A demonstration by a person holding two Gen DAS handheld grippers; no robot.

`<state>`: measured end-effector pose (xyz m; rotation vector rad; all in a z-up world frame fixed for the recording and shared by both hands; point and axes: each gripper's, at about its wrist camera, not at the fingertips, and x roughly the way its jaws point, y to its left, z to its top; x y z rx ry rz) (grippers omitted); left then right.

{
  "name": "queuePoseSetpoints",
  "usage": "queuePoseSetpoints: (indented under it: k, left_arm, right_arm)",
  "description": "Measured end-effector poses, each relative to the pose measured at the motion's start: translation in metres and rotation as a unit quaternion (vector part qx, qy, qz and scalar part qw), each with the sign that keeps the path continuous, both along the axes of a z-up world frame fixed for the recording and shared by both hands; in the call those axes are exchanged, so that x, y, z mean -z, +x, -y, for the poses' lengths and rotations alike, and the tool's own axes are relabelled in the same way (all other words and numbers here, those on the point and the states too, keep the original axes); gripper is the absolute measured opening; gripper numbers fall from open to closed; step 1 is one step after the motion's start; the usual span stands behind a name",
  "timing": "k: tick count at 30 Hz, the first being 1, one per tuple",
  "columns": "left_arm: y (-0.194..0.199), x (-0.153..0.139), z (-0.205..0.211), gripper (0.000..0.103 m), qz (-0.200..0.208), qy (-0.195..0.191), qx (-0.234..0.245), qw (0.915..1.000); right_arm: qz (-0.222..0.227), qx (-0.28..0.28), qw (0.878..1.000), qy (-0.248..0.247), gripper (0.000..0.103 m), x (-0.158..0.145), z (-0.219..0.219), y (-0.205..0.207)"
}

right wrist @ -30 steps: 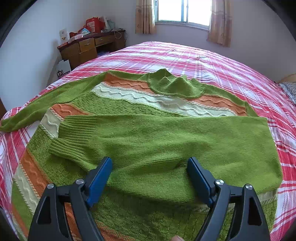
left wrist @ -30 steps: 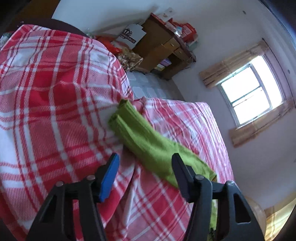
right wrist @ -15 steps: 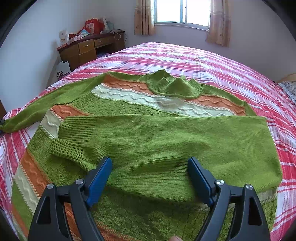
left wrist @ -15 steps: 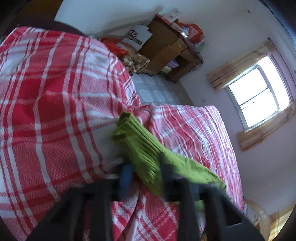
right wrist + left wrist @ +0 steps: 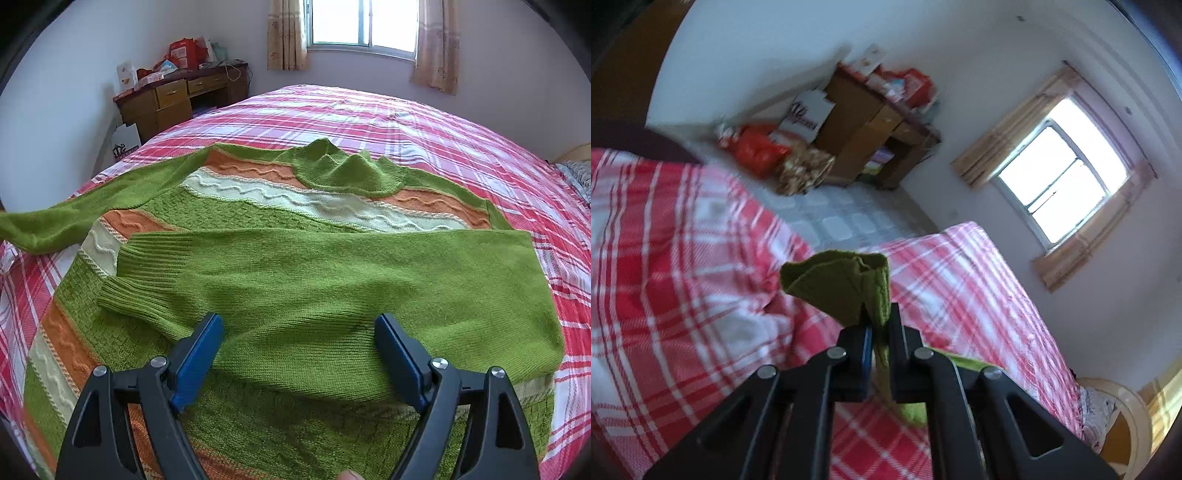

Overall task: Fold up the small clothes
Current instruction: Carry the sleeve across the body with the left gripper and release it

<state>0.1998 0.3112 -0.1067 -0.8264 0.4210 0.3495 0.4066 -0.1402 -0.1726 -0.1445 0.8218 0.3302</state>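
A green sweater (image 5: 258,221) with orange and cream bands lies flat on the red plaid bed (image 5: 406,125). Its right sleeve (image 5: 332,280) is folded across the body. Its left sleeve (image 5: 74,218) stretches out to the left and lifts at its end. My left gripper (image 5: 877,325) is shut on that sleeve's cuff (image 5: 842,288) and holds it raised above the bed. My right gripper (image 5: 299,354) is open and empty, low over the folded sleeve.
A wooden desk (image 5: 177,99) with boxes stands by the wall left of the window (image 5: 362,22). Bags (image 5: 757,151) lie on the tiled floor beside the bed. The bed's left edge (image 5: 783,229) drops off near the cuff.
My left gripper has closed on the cuff of the left sleeve and lifted it off the bed. My right gripper has stayed still and open.
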Motion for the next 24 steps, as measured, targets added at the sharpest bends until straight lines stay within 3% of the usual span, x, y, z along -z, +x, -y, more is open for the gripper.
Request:
queuePoseSetpoints:
  k: [8,15,24]
  left_arm:
    - [0.028,-0.043,0.021,0.007,0.028,0.057,0.036,0.9973]
    - [0.044,-0.075,0.046,0.007,0.053,0.075,0.063,0.9938]
    - [0.066,-0.126,0.103,0.007,0.089,0.126,0.114,0.9814]
  right_arm:
    - [0.0,0.001,1.0,0.008,0.085,0.0,0.002,0.0]
    - [-0.001,0.001,1.0,0.01,0.085,0.0,0.002,0.0]
    - [0.0,0.002,1.0,0.028,0.085,0.0,0.006,0.0]
